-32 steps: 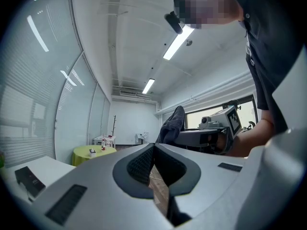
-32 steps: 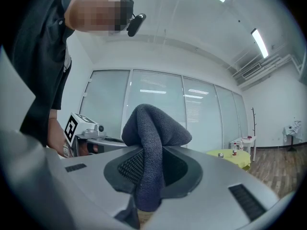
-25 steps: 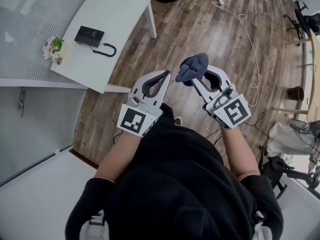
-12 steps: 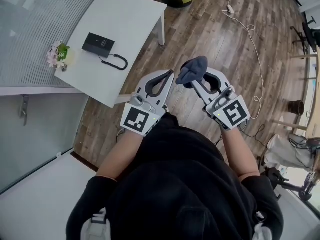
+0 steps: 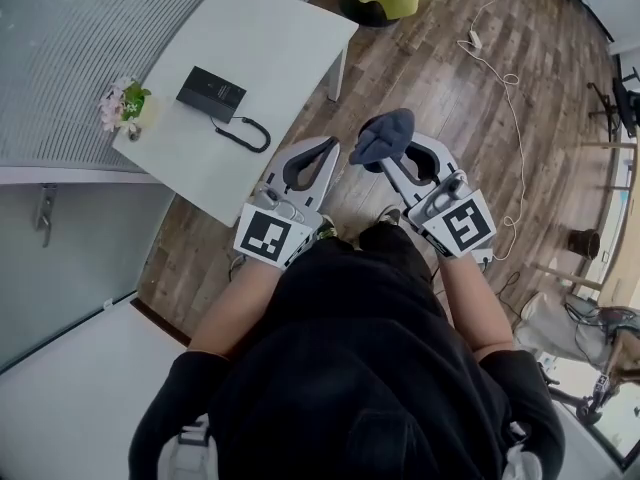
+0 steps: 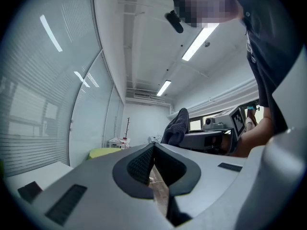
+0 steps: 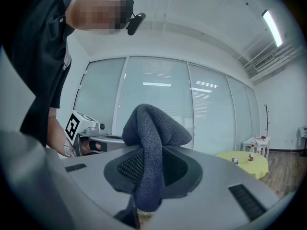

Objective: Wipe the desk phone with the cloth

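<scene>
Gripping the dark cloth (image 5: 386,134) between clamped jaws, right gripper (image 5: 384,161) over wooden floor (image 5: 425,63), left gripper (image 5: 329,150) beside it — jaws together, empty, desk phone (image 5: 211,93) on white table (image 5: 275,38), well apart from both.

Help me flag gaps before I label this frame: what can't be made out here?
- Desk phone, head view: too small and far to show keys, handset or dirt.
- Cloth, right gripper view: its lower end is hidden between the right gripper's shut jaws.
- Floor under the person, head view: covered by the dark-clothed torso.
</scene>
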Tool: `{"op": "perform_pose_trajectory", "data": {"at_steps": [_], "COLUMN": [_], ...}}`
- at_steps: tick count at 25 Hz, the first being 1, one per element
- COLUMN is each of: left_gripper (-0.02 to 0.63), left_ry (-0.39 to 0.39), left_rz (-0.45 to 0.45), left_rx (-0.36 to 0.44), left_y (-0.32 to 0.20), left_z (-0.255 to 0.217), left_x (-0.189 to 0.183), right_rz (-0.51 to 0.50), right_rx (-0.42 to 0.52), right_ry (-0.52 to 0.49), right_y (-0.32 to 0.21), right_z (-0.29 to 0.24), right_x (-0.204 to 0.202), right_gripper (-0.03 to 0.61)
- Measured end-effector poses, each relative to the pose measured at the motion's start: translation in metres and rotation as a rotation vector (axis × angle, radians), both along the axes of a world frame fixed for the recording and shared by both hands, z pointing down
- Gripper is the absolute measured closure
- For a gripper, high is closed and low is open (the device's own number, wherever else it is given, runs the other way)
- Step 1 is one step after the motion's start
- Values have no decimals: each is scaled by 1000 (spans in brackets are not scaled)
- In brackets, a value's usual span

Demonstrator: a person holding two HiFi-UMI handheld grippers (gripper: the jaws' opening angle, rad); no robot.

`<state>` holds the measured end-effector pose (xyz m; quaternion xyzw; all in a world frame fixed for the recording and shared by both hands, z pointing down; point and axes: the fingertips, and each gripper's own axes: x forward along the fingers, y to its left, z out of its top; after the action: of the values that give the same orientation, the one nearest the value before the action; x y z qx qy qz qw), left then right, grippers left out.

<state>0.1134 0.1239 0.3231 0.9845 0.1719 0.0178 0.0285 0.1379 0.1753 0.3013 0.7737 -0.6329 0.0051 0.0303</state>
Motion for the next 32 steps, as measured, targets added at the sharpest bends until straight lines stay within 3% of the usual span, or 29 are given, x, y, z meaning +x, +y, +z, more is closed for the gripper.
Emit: {"op": "perform_pose_trajectory", "data": {"at_steps": [8, 15, 21, 32], "left_gripper": [603, 603, 603, 603], "left_ry": [32, 15, -6, -24], "left_rz": [-125, -274, -419, -668], "left_rx": [6, 25, 22, 43], "left_y": [-38, -66, -84, -103], "left_z": [-4, -1, 0, 1], "left_x": [32, 72, 105, 132], "right_rz": [-141, -328, -452, -728], "right_rx": [16, 60, 30, 32], "right_ry": [-5, -14, -19, -57], "right_y": [-40, -75, -97, -124], "right_z": [5, 4, 11, 17], "right_x": [38, 78, 118, 146], "right_gripper": [491, 491, 491, 491]}}
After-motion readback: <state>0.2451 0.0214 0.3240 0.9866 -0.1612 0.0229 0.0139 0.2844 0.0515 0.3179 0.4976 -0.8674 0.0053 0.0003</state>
